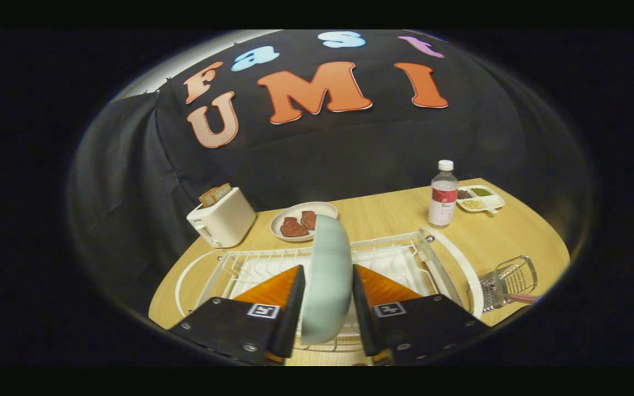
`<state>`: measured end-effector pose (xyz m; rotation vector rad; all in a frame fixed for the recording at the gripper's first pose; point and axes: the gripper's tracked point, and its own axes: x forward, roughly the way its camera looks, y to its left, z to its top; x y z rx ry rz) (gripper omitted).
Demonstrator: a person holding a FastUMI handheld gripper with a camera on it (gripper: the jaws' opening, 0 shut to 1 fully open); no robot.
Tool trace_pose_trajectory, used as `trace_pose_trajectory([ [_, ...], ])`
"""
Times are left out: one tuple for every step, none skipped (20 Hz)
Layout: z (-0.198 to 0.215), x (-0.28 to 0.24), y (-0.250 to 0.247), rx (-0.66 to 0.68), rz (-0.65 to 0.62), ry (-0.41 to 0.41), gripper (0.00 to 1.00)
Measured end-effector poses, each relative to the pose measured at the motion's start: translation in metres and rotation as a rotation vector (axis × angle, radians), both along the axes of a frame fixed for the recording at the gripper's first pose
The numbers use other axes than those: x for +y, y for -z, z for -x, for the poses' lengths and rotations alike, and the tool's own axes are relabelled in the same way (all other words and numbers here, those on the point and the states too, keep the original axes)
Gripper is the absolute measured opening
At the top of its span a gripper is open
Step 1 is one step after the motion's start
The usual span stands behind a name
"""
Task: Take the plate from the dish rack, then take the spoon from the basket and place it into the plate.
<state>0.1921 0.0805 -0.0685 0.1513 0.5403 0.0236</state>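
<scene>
The gripper (328,286) has its jaws clamped on the pale green plate (326,275), which stands on edge between them over the white dish rack (405,256). Beyond the rack on the wooden counter (383,212) sit a toaster (222,219) and a dish of meat (303,220) — further right, a bottle (443,195). The wire basket (507,281) lies beside the rack, a pink handle poking out.

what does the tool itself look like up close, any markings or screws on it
The tool has two wedge-shaped fingers tapering forward, each with a flat pad on its inner face. Behind them sit two boxy dark housings, each carrying a small square black-and-white tag on top and round metal screws near the lower corners. No cables or sleeve are visible.
</scene>
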Motion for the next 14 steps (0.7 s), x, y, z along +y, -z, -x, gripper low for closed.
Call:
trace_pose_trajectory([
  [0.003,-0.008,0.003,0.028,0.009,0.029,0.41],
  [0.003,-0.011,0.005,0.055,0.001,0.049,0.37],
  [0.005,-0.009,0.006,0.081,0.006,0.056,0.33],
  [0.006,-0.010,0.005,0.084,0.025,0.053,0.32],
  [0.005,-0.011,0.003,0.086,0.045,0.064,0.30],
  [0.006,-0.011,0.000,0.084,0.067,0.069,0.30],
  [0.007,-0.011,-0.001,0.085,0.094,0.074,0.29],
  [0.007,-0.011,-0.003,0.082,0.128,0.086,0.28],
  [0.005,-0.015,-0.009,0.069,0.163,0.099,0.26],
  [0.003,-0.019,-0.016,0.051,0.210,0.114,0.25],
  [0.001,-0.022,-0.022,0.031,0.262,0.128,0.24],
  [0.000,-0.022,-0.026,0.027,0.299,0.125,0.23],
  [0.002,-0.020,-0.029,0.021,0.334,0.126,0.22],
  [0.001,-0.023,-0.033,0.008,0.371,0.133,0.22],
])
